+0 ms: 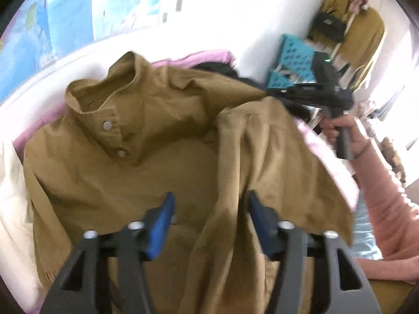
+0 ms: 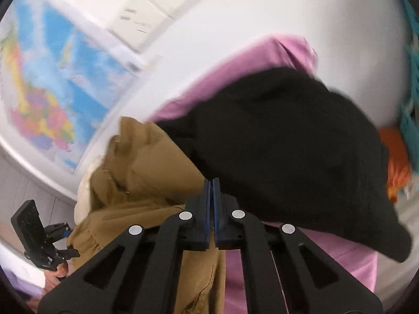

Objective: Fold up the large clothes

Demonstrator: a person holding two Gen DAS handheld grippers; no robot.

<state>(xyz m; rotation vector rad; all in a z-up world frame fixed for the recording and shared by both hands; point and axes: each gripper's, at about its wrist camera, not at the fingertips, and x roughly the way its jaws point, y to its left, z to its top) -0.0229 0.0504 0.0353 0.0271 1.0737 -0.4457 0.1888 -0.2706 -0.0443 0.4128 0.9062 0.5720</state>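
Observation:
A tan shirt with a stand-up collar and two snaps lies front-up on the white table. Its right side is folded over the body in a long flap. My left gripper hovers open over the shirt's lower part, and the flap's edge runs between the fingers without being pressed. My right gripper is shut, with its tips at the seam where the tan shirt meets a black garment. Whether fabric is pinched between the pads is hidden. From the left wrist view, the right gripper sits at the shirt's far right shoulder.
A pink garment lies under the shirt and the black one, and a cream cloth is at the left. A teal crate stands at the table's far right near an orange item. A world map hangs on the wall.

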